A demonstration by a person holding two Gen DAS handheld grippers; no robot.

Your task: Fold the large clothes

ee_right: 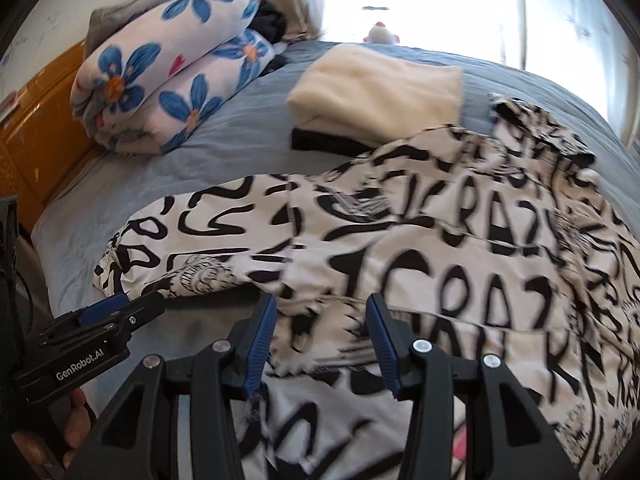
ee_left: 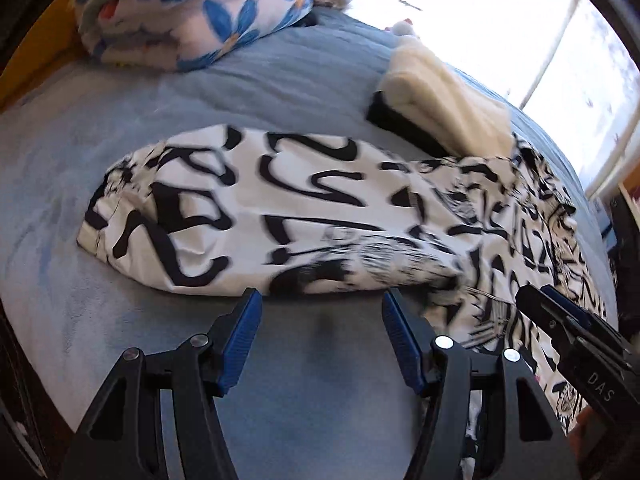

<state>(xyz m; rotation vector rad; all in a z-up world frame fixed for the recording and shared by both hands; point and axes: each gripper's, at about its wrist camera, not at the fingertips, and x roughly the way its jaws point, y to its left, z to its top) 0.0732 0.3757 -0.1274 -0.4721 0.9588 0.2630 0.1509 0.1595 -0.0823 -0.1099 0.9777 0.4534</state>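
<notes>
A large white garment [ee_left: 248,208] printed with black lettering lies spread on the blue-grey bed [ee_left: 280,80]. One sleeve stretches out to the left. My left gripper [ee_left: 320,300] hovers open just in front of that sleeve's near edge, with only bare sheet between its blue pads. In the right wrist view the garment [ee_right: 440,240] fills the right half, and my right gripper [ee_right: 322,304] stands open above its rumpled front edge, with the pads not pressing on the cloth. Each gripper shows in the other view: the right gripper [ee_left: 524,296] and the left gripper [ee_right: 152,304].
A folded quilt with blue flowers [ee_right: 168,80] lies at the head of the bed [ee_right: 248,128]. A cream folded cloth [ee_right: 380,92] rests on a black one beside the garment. An orange wooden board [ee_right: 44,132] runs along the left, and a bright window is behind.
</notes>
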